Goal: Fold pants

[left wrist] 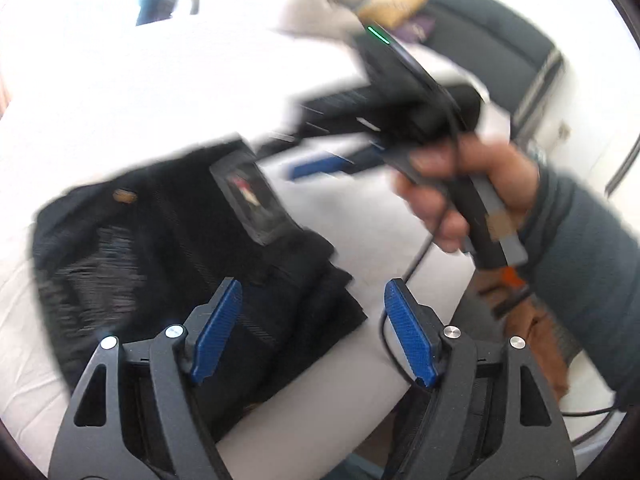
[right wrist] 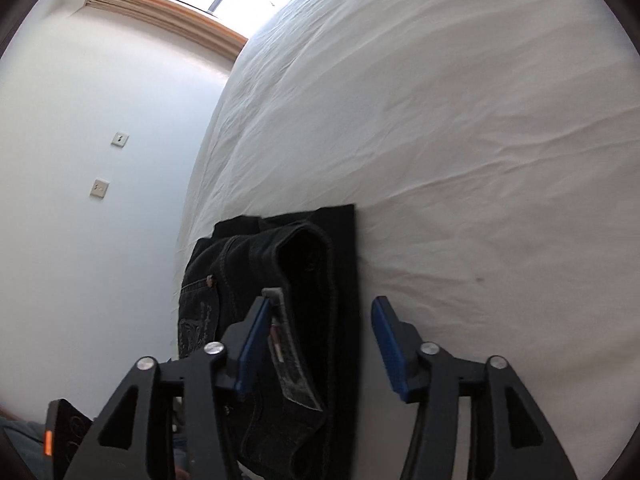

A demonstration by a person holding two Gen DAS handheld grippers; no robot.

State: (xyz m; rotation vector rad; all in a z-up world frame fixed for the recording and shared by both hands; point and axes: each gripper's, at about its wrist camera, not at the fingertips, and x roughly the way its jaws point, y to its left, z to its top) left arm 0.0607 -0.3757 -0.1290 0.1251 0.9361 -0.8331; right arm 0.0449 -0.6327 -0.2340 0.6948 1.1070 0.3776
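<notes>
The black pants [right wrist: 280,280] lie folded into a compact stack near the edge of a bed covered by a white sheet [right wrist: 460,140], close to the side that runs along a pale wall [right wrist: 80,160]. In the right wrist view the waistband sits on top of the stack, curled over, with a rear pocket and its rivet facing the wall side and a flat dark layer showing underneath toward the open sheet. The right claw [right wrist: 318,340] hovers over the stack with its blue pads spread apart and nothing between them; the left pad [right wrist: 252,348] sits over the waistband, the other over the sheet just beside the dark edge, though whether either touches the fabric cannot be told from this angle. The left wrist view is blurred by motion. There the left claw [left wrist: 314,332] is also spread wide and empty, positioned above the near corner of the folded pants [left wrist: 160,248], whose leather waist patch [left wrist: 250,200] faces up. Across the stack, the person's right hand [left wrist: 472,192] grips the handle of the other black tool. A window with a wooden frame [right wrist: 168,20] shows beyond the bed.
</notes>
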